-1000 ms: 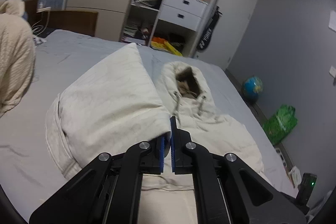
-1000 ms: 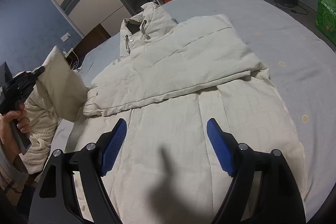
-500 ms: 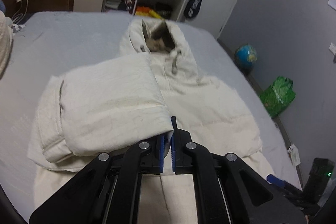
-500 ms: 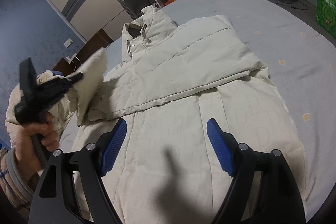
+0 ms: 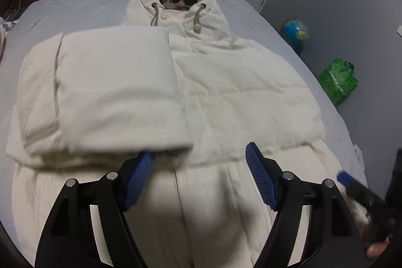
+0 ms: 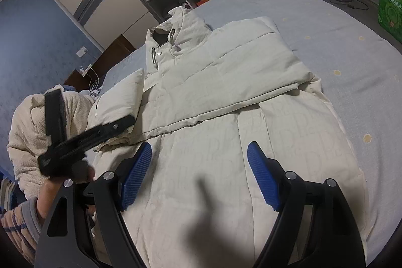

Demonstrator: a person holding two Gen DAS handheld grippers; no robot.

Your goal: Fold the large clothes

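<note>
Left wrist: fingers (image 5: 199, 158) opening, sleeve (image 5: 113, 92) free

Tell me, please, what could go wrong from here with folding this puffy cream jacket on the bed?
The left gripper is opening just under the folded sleeve; its left finger might catch the cuff and drag it back. The padded sleeves may spring open. The hood lies near the bed's far edge, so tugging could shift it off.

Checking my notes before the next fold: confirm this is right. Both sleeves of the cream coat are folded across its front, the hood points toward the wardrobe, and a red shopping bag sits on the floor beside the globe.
Only the colour is wrong. The left wrist view shows the shopping bag is green, on the floor beside the globe. The cream coat lies as stated.
</note>
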